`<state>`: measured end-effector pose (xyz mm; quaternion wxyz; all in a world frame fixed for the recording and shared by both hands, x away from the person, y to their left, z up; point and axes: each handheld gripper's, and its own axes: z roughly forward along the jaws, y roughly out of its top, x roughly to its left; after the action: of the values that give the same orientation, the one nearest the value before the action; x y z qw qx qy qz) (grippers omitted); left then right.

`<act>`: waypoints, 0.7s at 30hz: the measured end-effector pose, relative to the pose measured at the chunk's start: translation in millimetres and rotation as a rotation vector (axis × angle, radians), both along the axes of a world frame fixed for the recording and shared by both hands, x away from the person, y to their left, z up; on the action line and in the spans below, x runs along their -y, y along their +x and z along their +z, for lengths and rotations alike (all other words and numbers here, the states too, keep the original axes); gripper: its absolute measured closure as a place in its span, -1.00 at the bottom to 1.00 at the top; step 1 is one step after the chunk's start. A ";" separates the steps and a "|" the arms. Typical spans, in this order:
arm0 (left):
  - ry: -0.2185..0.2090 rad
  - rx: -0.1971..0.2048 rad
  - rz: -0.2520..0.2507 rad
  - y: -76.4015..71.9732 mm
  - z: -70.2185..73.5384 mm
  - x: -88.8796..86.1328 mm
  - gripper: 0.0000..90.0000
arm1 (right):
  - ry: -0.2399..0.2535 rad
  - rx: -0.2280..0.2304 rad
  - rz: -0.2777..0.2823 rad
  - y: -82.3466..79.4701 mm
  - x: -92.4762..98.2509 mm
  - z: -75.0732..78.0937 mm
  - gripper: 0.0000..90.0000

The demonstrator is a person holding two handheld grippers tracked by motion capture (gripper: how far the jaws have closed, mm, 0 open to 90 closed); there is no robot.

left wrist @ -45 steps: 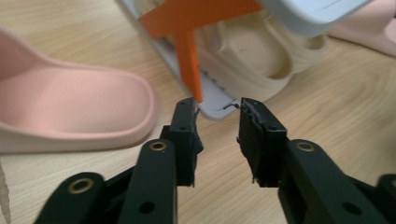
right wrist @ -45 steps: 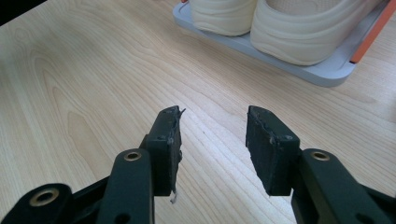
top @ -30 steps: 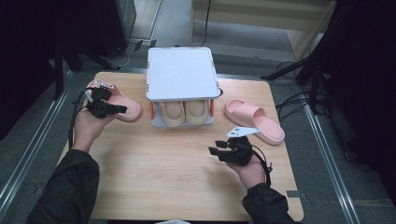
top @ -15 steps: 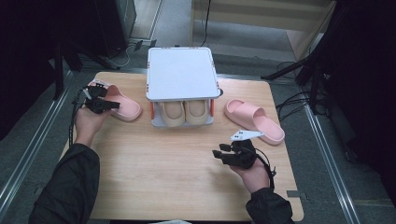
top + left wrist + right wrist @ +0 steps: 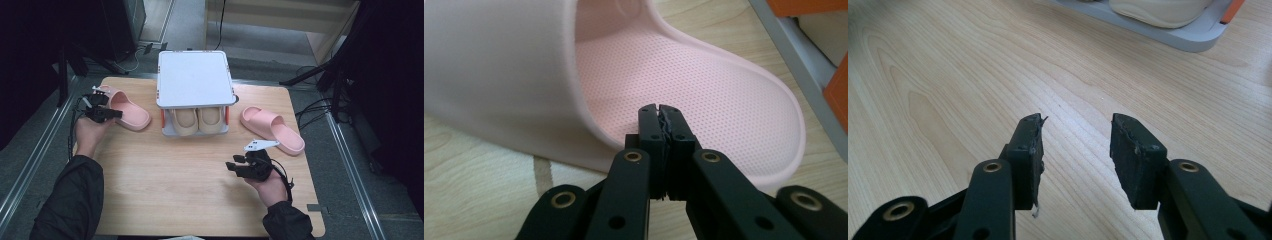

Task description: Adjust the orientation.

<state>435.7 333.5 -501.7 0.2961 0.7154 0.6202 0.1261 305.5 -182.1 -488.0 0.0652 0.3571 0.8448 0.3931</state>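
A pink slipper (image 5: 127,111) lies at the table's left, and its mate (image 5: 272,129) lies at the right. My left gripper (image 5: 112,114) sits against the near side of the left slipper. In the left gripper view its jaws (image 5: 658,107) are shut together, tips over the rim of the pink slipper (image 5: 704,90), and I see nothing between them. My right gripper (image 5: 231,166) hovers low over bare wood at the front right. Its jaws (image 5: 1075,122) stand open and hold nothing.
A grey two-level rack (image 5: 194,80) with orange posts stands at the back middle, with a beige pair of slippers (image 5: 197,120) on its lower shelf. The rack's base (image 5: 1173,35) lies ahead of the right gripper. Dark equipment and cables surround the table.
My left hand has shifted a little to the left and down beside the pink slipper, uncovering more of it. The right hand has stayed where it was.
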 end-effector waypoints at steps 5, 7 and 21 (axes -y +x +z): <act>-0.001 -0.007 0.006 -4.7 0.5 -7.0 0.95 | 0.002 -0.001 0.002 1.0 0.5 0.6 0.26; -0.007 -0.008 0.010 -6.3 0.2 -9.5 0.95 | 0.001 0.000 0.004 1.8 0.0 0.7 0.26; -0.064 0.025 0.056 -22.3 15.4 -20.8 0.39 | 0.000 -0.006 0.029 5.8 -7.7 1.4 0.25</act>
<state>413.4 354.3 -486.3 0.3230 0.6864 0.6398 0.1233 311.3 -174.4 -486.6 0.0570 0.3460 0.8500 0.3932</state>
